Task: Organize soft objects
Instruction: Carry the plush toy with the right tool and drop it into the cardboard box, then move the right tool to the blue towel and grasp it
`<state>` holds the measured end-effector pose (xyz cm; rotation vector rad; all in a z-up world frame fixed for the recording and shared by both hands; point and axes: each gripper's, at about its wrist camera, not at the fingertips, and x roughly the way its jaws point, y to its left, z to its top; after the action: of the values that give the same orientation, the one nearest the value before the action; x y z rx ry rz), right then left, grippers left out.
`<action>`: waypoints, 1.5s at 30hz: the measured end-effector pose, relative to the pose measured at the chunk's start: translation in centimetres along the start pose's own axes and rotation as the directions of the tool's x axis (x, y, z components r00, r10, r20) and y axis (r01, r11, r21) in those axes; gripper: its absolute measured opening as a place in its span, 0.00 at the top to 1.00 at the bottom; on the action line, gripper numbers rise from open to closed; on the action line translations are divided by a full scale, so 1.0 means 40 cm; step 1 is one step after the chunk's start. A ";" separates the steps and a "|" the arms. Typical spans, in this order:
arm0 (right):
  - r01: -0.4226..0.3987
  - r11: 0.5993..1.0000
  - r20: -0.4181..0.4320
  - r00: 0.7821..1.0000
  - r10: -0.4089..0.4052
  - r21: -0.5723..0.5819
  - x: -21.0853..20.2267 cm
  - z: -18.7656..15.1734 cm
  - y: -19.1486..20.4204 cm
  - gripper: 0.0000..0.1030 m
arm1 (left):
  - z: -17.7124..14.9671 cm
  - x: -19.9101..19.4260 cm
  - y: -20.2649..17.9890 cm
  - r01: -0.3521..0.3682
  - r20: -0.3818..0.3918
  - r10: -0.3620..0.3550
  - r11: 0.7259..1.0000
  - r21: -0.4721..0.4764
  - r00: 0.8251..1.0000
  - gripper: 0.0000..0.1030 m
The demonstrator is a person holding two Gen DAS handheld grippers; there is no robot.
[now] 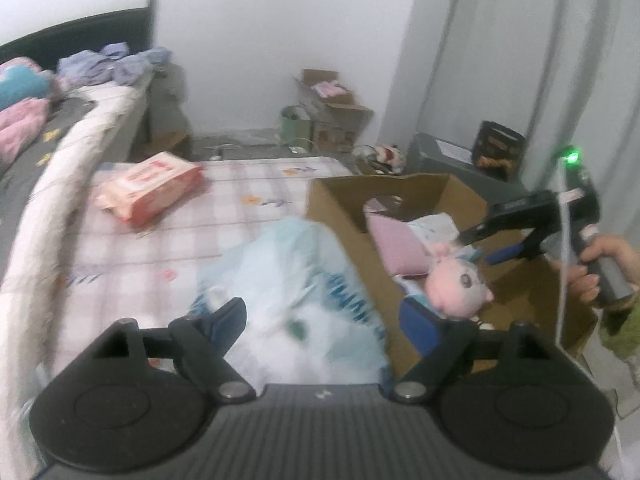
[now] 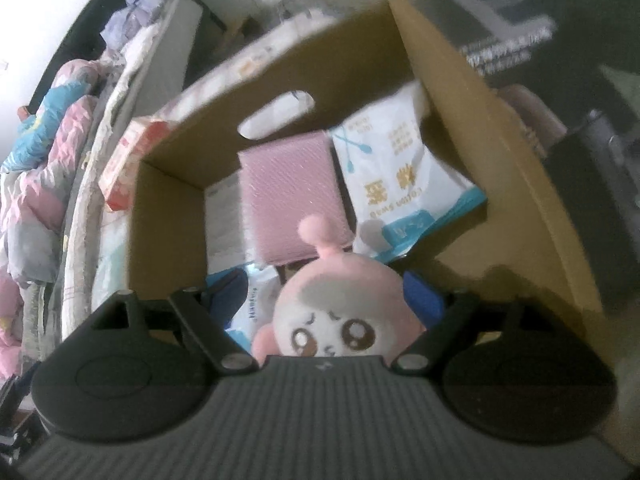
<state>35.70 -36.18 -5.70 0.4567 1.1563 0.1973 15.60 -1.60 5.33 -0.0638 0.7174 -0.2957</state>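
Note:
A pale blue and white plastic pack [image 1: 296, 292] lies blurred on the checked bed sheet [image 1: 240, 208], between the fingers of my left gripper [image 1: 324, 316]. That gripper is open, with a gap showing at its right finger [image 1: 420, 320]. To the right stands an open cardboard box [image 1: 340, 208] holding a pink plush doll [image 1: 456, 284], a pink pad [image 1: 396, 244] and a white and blue pack [image 2: 396, 176]. My right gripper [image 1: 480, 246] hangs open just above the doll. In the right wrist view the doll [image 2: 340, 320] lies between the spread fingers [image 2: 228, 292], apart from the left one.
A red and white tissue pack [image 1: 152, 188] lies on the bed behind. A rolled quilt [image 1: 52, 208] runs along the left, with clothes [image 1: 112, 64] at the head end. Cartons [image 1: 332, 116] stand by the wall, a grey bin [image 1: 452, 156] and curtain [image 1: 520, 60] beyond the box. A hand [image 1: 596, 264] holds the right gripper.

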 end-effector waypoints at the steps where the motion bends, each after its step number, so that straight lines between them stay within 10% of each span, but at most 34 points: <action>1: -0.001 1.000 0.020 1.000 0.001 -0.018 -0.020 -0.006 0.012 0.18 | -0.012 -0.018 0.017 -0.012 0.004 0.012 1.000 -0.012 1.000 0.17; 10: -0.159 0.966 0.073 0.981 0.177 -0.203 -0.145 -0.102 0.226 0.17 | -0.144 -0.157 0.174 -0.146 -0.008 0.146 0.981 -0.125 0.989 0.17; 21: -0.384 0.810 -0.214 0.923 0.320 -0.444 -0.028 -0.268 0.658 0.17 | -0.289 -0.188 0.255 -0.241 -0.041 0.237 0.957 -0.164 0.971 0.21; 32: -0.495 0.675 -0.515 0.835 0.195 -0.547 0.266 -0.426 1.018 0.17 | -0.367 -0.128 0.349 -0.234 -0.142 0.202 0.934 -0.269 0.969 0.30; 41: -0.416 0.605 -0.514 0.858 0.012 -0.679 0.493 -0.507 1.127 0.17 | -0.394 -0.066 0.410 -0.226 -0.205 0.163 0.912 -0.341 0.965 0.30; 45: -0.449 0.612 -0.578 0.816 -0.015 -0.650 0.549 -0.517 1.135 0.17 | -0.389 -0.059 0.418 -0.209 -0.183 0.152 0.913 -0.349 0.971 0.30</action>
<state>29.24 17.74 -10.51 -0.2640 1.4222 1.0767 7.79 15.74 -7.52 -0.3320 0.9181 0.0162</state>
